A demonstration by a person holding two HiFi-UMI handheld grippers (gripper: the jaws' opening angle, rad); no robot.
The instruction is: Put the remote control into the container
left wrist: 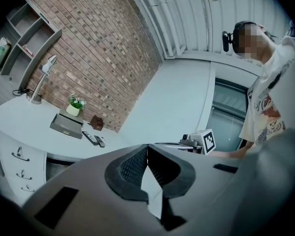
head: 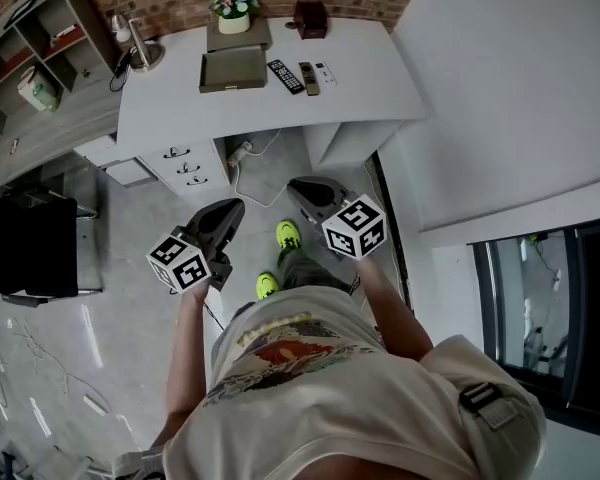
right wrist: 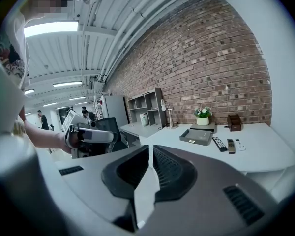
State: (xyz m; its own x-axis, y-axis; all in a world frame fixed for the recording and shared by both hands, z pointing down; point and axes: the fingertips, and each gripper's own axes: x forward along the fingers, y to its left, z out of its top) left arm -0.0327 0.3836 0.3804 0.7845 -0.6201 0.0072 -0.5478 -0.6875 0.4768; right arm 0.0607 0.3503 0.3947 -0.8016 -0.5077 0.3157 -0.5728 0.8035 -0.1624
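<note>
- Grey container (head: 233, 69) sits on the white desk (head: 380, 58) and looks empty. The black remote control (head: 285, 76) lies just beside it on the right, not inside.
- A slim dark remote (head: 308, 78) and a white remote (head: 326, 73) lie close beside the black one.
- Your left tongs (head: 223, 218) and right tongs (head: 305, 190) are both closed tight with nothing between them, well away from the desk.
- Risk: with three remotes packed together, a wide approach could nudge or pinch a neighbour.
- Risk: arrive with the tongs closed and you'll shove the remote control instead of gripping it.
- Risk: it lies flat, so a shallow pinch may slip.
</note>
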